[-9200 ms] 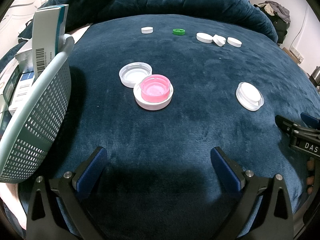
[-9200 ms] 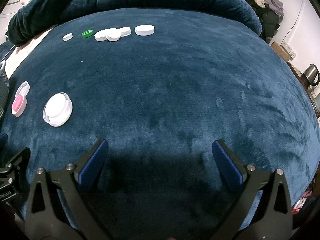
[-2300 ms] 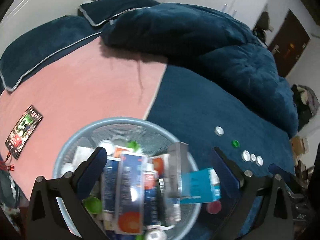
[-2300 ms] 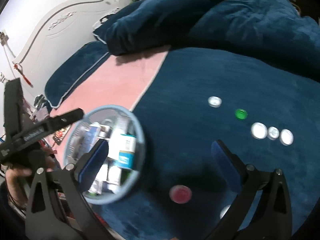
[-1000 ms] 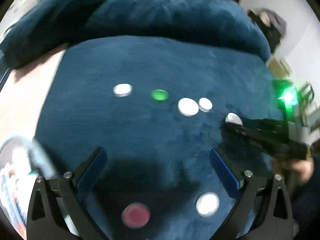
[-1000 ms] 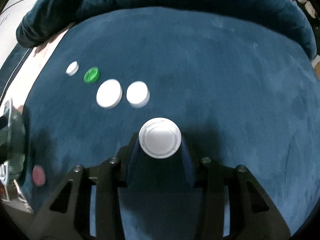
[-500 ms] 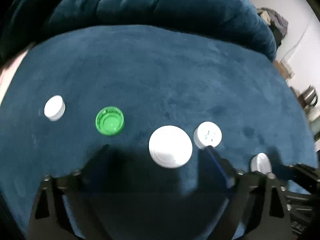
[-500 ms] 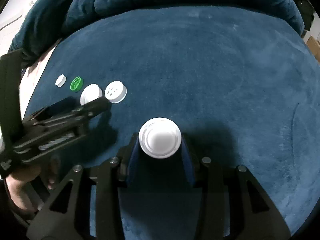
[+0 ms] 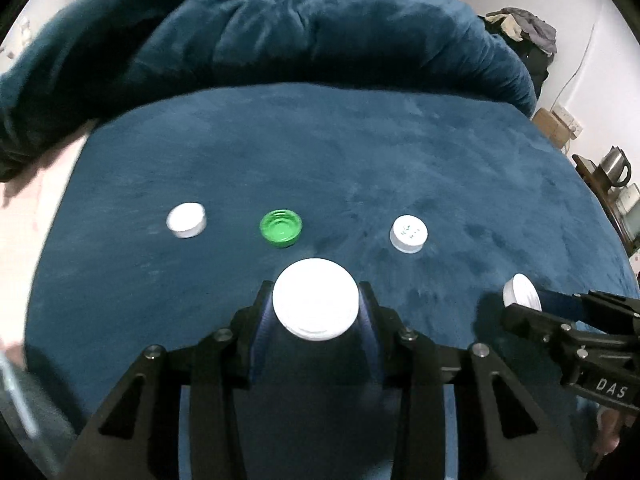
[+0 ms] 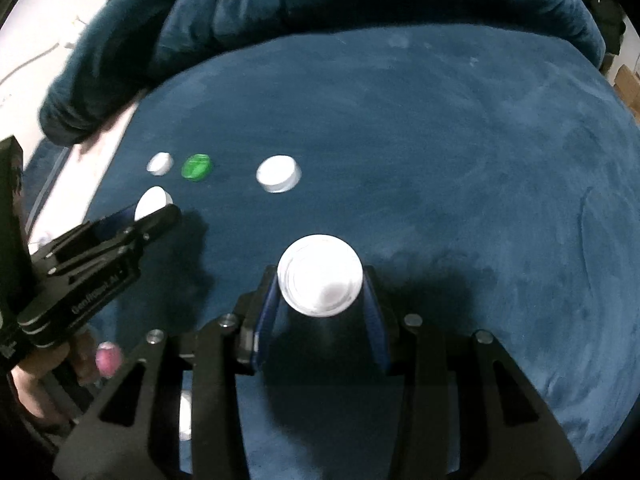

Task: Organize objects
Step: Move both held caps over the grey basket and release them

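Observation:
My left gripper is shut on a large white lid and holds it above the blue blanket. It also shows in the right wrist view, holding that lid. My right gripper is shut on another white lid; it shows at the right of the left wrist view with its lid. On the blanket lie a small white cap, a green cap and a printed white cap.
A bunched blue duvet lies behind the caps. A pink lid and a white lid lie low at the left of the right wrist view. A pink sheet is at the left. A kettle stands far right.
My left gripper has closed on the large white lid that lay beside the printed cap and lifted it. My right gripper keeps its lid and has moved slightly.

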The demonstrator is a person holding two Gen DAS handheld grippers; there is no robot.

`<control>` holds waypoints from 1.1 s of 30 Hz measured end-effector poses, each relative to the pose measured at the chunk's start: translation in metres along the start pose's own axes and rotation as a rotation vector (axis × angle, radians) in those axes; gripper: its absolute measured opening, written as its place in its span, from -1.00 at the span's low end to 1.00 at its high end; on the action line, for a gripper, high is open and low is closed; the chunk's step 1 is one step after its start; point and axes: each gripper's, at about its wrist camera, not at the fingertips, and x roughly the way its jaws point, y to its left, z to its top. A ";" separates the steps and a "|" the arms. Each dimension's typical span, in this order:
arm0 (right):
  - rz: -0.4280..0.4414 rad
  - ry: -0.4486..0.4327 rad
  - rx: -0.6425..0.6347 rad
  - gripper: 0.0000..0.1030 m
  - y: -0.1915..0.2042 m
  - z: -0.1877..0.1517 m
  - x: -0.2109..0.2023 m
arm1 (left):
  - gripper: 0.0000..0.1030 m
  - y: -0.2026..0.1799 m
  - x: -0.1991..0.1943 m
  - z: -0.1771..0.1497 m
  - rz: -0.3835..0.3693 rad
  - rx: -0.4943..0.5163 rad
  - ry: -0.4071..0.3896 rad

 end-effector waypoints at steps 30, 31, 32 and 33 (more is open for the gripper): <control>0.336 -0.034 -0.435 -0.20 0.353 -0.019 -0.042 | -0.20 0.308 -0.222 -0.101 0.207 -0.572 -0.183; 0.346 -0.028 -0.429 -0.20 0.355 -0.017 -0.039 | -0.20 0.312 -0.219 -0.101 0.204 -0.583 -0.179; 0.365 -0.009 -0.421 -0.20 0.357 -0.014 -0.033 | -0.19 0.314 -0.216 -0.100 0.203 -0.595 -0.169; 0.383 0.025 -0.411 -0.18 0.360 -0.009 -0.024 | -0.09 0.316 -0.213 -0.099 0.205 -0.598 -0.161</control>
